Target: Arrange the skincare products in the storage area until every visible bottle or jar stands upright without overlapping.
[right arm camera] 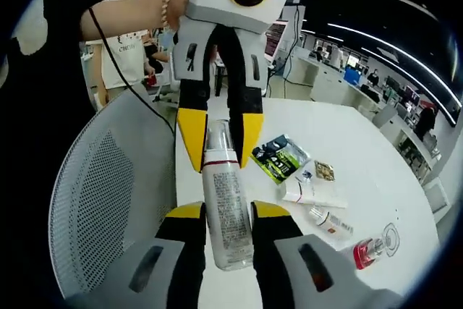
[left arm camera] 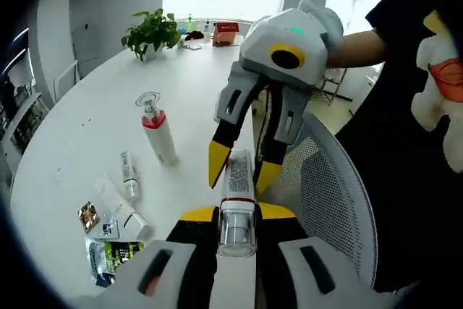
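Bottle (left arm camera: pixel 237 204) held between both grippers above table (left arm camera: pixel 79 142) edge.
Left gripper (left arm camera: pixel 237 215) clamped on its capped end; right gripper (right arm camera: pixel 230 211) clamped on the body. Standing bottle (left arm camera: pixel 158 129) at ten o'clock.

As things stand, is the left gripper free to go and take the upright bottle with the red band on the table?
Probably not yet. The left gripper is shut on the white bottle, whose other end sits between the right gripper's jaws. The red-banded bottle itself stands unobstructed.
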Tool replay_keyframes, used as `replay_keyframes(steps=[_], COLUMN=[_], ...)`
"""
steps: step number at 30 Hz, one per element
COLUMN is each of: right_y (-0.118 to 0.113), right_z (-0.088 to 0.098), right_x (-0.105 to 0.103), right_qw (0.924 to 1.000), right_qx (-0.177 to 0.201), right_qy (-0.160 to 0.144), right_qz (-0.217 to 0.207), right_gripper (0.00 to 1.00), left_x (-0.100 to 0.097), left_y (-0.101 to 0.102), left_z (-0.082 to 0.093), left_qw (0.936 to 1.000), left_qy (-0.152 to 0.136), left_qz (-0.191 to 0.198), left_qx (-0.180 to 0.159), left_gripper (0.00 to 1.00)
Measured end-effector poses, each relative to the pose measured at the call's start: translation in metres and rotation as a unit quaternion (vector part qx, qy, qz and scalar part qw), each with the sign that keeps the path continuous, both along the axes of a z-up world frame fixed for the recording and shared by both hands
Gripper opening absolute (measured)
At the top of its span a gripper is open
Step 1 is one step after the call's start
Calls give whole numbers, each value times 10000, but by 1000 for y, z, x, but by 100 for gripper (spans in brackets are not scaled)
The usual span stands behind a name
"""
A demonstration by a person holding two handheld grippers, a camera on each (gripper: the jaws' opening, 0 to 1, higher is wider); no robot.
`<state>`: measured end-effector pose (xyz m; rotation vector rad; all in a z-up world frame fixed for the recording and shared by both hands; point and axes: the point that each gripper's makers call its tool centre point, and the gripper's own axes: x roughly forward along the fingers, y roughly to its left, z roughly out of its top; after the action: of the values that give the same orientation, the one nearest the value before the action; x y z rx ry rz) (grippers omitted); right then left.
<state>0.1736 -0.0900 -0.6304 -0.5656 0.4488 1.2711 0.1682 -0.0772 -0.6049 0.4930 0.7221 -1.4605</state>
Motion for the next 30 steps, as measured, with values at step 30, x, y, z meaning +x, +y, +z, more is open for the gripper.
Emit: replay_keyframes(steps=[30], right_y=[-22], right_z=[47], right_x=[26], right_qw=[9429], right_qx=[2333], right_qy=[659], right_qz=[-2283], right_gripper=[20], left_x=[36], left_y=[-35], left_z=[58], left_qw=[9270], left_qy=[1022], left_qz=[2278], left_qx=[-2798], left_gripper=[30])
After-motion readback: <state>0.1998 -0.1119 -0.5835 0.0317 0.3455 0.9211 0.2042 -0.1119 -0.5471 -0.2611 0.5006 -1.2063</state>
